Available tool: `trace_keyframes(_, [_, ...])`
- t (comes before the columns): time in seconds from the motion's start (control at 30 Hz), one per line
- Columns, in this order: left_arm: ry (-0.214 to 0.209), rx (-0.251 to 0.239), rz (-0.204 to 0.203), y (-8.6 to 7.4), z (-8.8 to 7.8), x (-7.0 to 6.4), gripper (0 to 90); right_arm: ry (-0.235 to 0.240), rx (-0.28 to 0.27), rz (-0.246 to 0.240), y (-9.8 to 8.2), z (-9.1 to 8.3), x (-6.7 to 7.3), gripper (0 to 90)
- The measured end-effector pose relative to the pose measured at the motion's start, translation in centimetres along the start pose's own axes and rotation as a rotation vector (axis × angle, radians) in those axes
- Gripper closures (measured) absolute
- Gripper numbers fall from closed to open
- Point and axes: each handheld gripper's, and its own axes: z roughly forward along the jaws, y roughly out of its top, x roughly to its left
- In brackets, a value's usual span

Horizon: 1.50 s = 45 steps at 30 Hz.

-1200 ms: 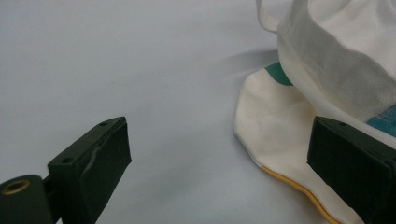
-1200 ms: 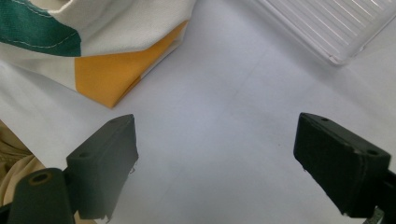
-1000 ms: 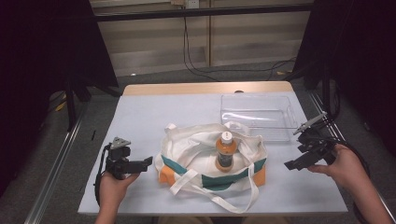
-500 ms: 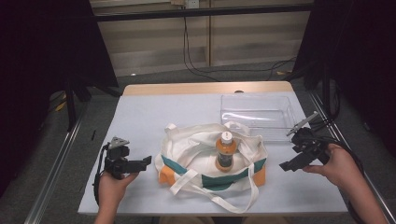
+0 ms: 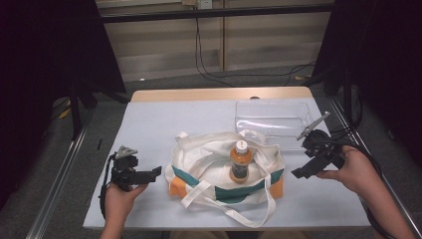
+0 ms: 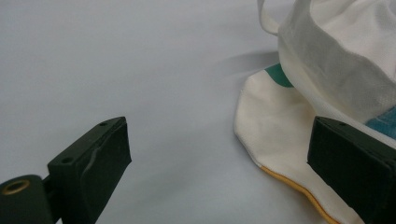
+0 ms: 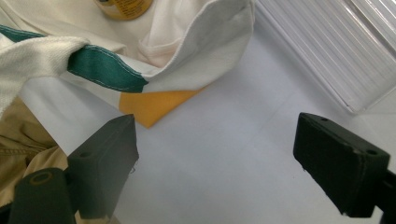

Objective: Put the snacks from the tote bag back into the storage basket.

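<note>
Sitting upright inside the open bag (image 5: 219, 167), near the table's (image 5: 164, 119) front-middle, is the bottle (image 5: 240, 162) (orange contents, white cap). The bag is cream cloth w/ a green band and orange corners; its straps spill toward the front edge. A clear tray (image 5: 276, 119) lies behind and to the right of the bag, just beside it.

Left gripper (image 5: 155, 172) is held low at the bag's left, jaws pointing at the bag and wide apart, nothing between them. Right gripper (image 5: 300, 172) is on the bag's right, angled down toward its near right corner, jaws also wide apart and empty. Neither touches the bag in the high view.

Left gripper view adds detail the high view lacks: the bag's (image 6: 303, 135) cream bottom edge w/ a thin orange seam, a bit of green, and bare table (image 6: 116, 65) between the jaws of the gripper (image 6: 219, 154); the right jaw sits over the cloth edge, contact can't be told.

Right gripper view, between the spread jaws of that gripper (image 7: 215, 158): the bag's (image 7: 201, 42) orange corner, green band and rim, the bottle's (image 7: 123, 7) base at the top edge, and the tray's (image 7: 336, 56) ribbed wall at the right. Tan fabric (image 7: 18, 140) shows at lower left, off the table.
</note>
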Motion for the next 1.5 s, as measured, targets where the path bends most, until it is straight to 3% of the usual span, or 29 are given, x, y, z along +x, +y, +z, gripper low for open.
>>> trace_keyframes(0.57, [-0.005,0.007,0.006,0.0,0.1,0.0,5.8,0.023,-0.005,-0.059,3.2,-1.2,1.8,13.3])
trace_keyframes(1.03, [-0.004,0.000,-0.002,0.1,0.0,0.1,5.8,0.040,0.021,-0.112,5.7,-0.2,3.5,13.3])
trace_keyframes(1.13, [-0.008,-0.001,-0.006,0.1,0.0,0.1,5.8,0.041,0.024,-0.143,6.3,0.1,3.8,13.3])
trace_keyframes(1.5, [-0.005,0.001,0.001,0.1,-0.1,0.3,5.8,0.050,0.051,-0.156,7.5,1.0,4.6,13.2])
